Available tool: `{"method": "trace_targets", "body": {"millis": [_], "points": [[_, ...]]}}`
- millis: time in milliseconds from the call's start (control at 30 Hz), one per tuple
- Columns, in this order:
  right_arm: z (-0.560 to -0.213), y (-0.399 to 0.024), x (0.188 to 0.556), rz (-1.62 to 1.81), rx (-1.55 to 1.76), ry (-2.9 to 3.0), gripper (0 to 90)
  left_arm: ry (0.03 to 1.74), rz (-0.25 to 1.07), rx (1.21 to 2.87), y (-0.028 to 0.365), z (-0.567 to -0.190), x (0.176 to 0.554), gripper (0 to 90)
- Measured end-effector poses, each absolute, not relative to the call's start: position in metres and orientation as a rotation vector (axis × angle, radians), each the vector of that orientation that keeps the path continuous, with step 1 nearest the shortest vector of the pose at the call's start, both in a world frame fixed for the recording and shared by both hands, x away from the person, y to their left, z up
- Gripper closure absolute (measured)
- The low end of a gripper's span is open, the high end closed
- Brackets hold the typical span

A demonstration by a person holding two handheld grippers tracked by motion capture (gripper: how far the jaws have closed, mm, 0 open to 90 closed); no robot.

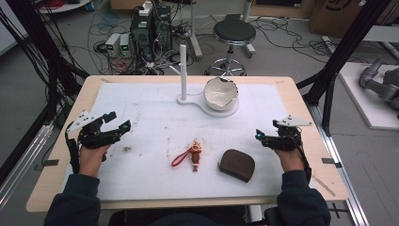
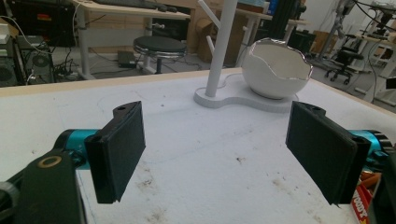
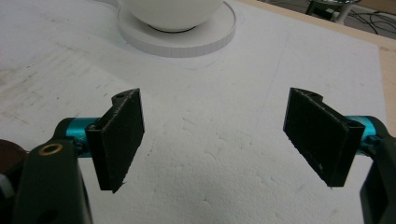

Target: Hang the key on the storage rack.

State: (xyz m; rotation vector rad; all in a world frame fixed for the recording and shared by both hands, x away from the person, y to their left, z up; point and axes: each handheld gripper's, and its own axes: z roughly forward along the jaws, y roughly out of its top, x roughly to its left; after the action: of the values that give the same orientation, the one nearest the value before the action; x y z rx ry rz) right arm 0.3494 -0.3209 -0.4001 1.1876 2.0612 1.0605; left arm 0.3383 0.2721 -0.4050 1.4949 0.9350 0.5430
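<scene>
My left gripper [image 1: 118,120] hovers open over the left side of the white mat [image 1: 150,117], nothing between its jaws [image 2: 219,140]. At the mat's right side my right gripper [image 1: 266,129] is also open and empty [image 3: 212,135]. Between them, near the front, lie a small keychain figure with a red strap [image 1: 193,155] and a brown pouch [image 1: 237,165]. At the back stands a white holder with an upright post [image 1: 183,70] and a white eggshell-shaped bowl [image 1: 220,93]. The bowl [image 2: 278,70] and post [image 2: 219,51] are ahead in the left gripper view. The bowl [image 3: 170,11] sits on its round base [image 3: 187,39].
The wooden table edge [image 1: 301,108] frames the mat. Brown stains [image 1: 127,149] mark the mat by my left hand. Behind the table are a black stool [image 1: 234,33], computer boxes [image 1: 150,28] and floor cables. A corner of the pouch [image 3: 7,156] and the keychain [image 2: 366,198] peek in.
</scene>
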Motion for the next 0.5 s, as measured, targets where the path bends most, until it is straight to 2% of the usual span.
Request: {"method": "trace_targets", "body": {"millis": [500], "points": [[-0.4011,-0.3260,0.3488,1.083,1.192,2.062,20.7,0.954,0.533,1.505,0.2680,-0.4067,0.3417,20.6]]}}
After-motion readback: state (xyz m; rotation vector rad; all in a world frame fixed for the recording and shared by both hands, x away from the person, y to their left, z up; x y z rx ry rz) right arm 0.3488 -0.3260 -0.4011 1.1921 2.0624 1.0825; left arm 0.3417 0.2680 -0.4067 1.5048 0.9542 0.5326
